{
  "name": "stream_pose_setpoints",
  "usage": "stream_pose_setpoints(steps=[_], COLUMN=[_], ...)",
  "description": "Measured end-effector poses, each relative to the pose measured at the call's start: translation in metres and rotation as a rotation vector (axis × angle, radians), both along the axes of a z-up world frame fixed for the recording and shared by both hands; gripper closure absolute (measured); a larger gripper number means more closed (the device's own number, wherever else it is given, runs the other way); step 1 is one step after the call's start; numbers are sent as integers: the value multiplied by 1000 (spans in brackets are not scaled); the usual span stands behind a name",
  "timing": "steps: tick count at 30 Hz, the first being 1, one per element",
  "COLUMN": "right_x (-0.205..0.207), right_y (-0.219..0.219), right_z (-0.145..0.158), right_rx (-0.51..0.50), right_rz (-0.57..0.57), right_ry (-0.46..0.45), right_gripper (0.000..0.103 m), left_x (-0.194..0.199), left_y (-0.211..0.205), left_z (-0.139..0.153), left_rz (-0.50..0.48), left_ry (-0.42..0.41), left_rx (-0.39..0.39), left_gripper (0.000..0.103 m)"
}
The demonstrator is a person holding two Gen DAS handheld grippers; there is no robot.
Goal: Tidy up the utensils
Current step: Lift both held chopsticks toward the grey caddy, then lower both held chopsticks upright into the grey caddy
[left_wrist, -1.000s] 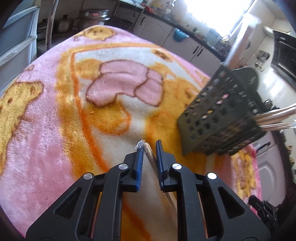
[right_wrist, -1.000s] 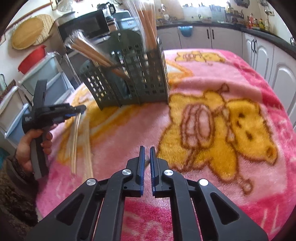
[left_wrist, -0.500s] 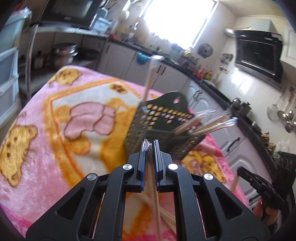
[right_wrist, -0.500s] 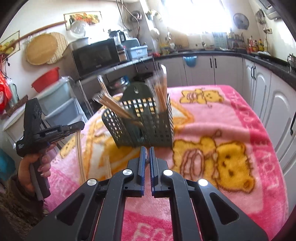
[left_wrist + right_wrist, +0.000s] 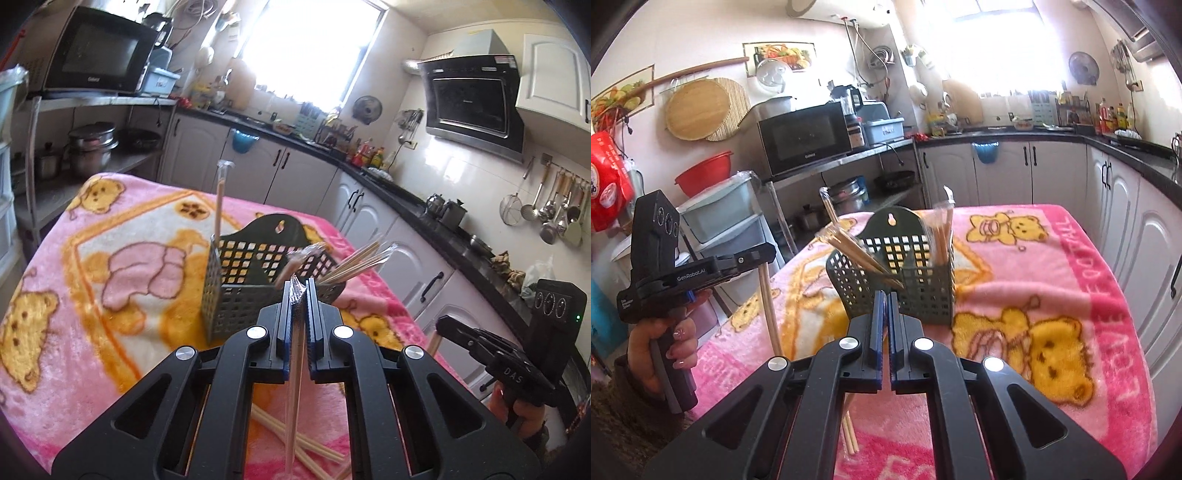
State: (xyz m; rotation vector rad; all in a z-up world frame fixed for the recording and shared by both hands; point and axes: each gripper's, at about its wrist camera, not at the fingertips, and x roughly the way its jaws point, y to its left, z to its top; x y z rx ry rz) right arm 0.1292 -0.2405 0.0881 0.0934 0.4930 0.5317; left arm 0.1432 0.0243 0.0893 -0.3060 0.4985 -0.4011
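I am viewing the dark perforated utensil basket (image 5: 905, 280) standing upright on the pink blanket, wrapped chopsticks (image 5: 857, 254) leaning out of it, one wrapped pair (image 5: 295, 369) hanging vertically, and loose chopsticks (image 5: 295, 439) lying crossed nearby.

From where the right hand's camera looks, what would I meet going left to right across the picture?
Left gripper with its hanging wrapped chopsticks → green utensil basket → yellow bear print on the pink blanket → white cabinets.

Home kitchen; microwave (image 5: 809, 138) on shelf; range hood (image 5: 472, 107); white cabinets (image 5: 1004, 173); hanging ladles (image 5: 546, 210)
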Motion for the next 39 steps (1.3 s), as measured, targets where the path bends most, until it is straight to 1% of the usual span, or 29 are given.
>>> stream_pose_setpoints(steps=[8, 22, 39], right_x=[-2, -1, 14], right_y=[1, 10, 20], right_z=[16, 41, 83], right_rx=[7, 8, 27], right_rz=[7, 30, 27], right_ry=[-47, -119, -224], right_gripper=[101, 101, 101], left_x=[-6, 0, 19], left_y=[-4, 1, 32], left_z=[19, 42, 83], left_rz=[-4, 15, 119], left_ry=[-59, -122, -222], left_rx=[5, 8, -20], left_gripper=[100, 100, 100])
